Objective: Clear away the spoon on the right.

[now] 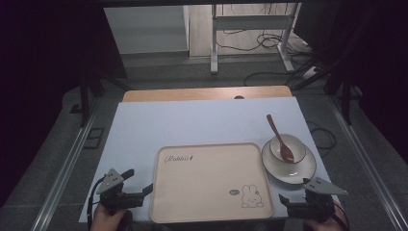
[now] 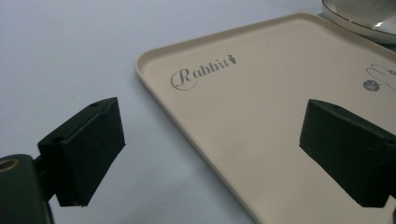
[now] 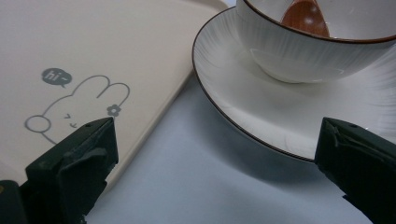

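Your left gripper (image 1: 137, 185) and right gripper (image 1: 293, 199), both jaws apart and empty, flank the cream rectangular plastic tray (image 1: 210, 211); white ceramic saucer (image 1: 308, 169) just beyond the right.

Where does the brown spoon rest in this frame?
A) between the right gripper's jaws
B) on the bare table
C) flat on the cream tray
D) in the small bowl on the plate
D: the spoon leans in the bowl, which stands on the plate right of the tray.
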`<state>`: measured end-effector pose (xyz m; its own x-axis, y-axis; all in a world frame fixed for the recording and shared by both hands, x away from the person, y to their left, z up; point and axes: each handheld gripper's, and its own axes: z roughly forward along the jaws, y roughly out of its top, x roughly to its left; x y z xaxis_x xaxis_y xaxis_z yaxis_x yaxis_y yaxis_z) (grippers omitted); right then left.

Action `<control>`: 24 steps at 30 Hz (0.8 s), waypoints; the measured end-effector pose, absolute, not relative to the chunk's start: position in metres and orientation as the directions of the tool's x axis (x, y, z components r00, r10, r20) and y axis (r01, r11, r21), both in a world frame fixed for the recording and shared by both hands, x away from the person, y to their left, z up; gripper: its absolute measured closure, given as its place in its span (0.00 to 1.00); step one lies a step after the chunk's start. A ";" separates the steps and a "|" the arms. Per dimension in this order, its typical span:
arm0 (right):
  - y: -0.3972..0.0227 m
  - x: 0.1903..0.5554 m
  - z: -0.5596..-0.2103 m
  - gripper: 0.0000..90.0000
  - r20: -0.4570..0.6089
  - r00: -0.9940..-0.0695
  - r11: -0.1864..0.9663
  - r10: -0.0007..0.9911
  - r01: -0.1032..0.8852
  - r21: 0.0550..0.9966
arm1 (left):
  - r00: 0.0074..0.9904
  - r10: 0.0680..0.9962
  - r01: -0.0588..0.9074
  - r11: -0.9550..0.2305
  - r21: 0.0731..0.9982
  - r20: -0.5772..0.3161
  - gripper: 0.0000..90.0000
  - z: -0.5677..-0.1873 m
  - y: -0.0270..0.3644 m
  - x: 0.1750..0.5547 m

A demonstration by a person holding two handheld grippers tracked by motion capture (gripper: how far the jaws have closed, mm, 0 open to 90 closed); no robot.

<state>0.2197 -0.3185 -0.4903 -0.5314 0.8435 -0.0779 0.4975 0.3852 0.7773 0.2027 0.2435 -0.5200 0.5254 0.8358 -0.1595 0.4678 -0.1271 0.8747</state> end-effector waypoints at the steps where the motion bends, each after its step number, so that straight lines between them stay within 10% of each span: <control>1: -0.317 0.219 -0.491 0.00 -0.088 -0.525 0.390 0.846 0.499 0.774 | 0.525 0.836 0.468 -0.127 0.875 -0.160 0.07 -0.520 0.243 0.203; 24: -0.318 0.223 -0.491 0.03 -0.050 -0.549 0.391 0.834 0.526 0.756 | 0.525 0.837 0.464 -0.127 0.877 -0.156 0.07 -0.520 0.244 0.202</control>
<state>0.2234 -0.3179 -0.4914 -0.5489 0.8344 -0.0502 0.5255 0.3912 0.7555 0.2021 0.2435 -0.5199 0.5247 0.8368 -0.1564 0.4638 -0.1269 0.8768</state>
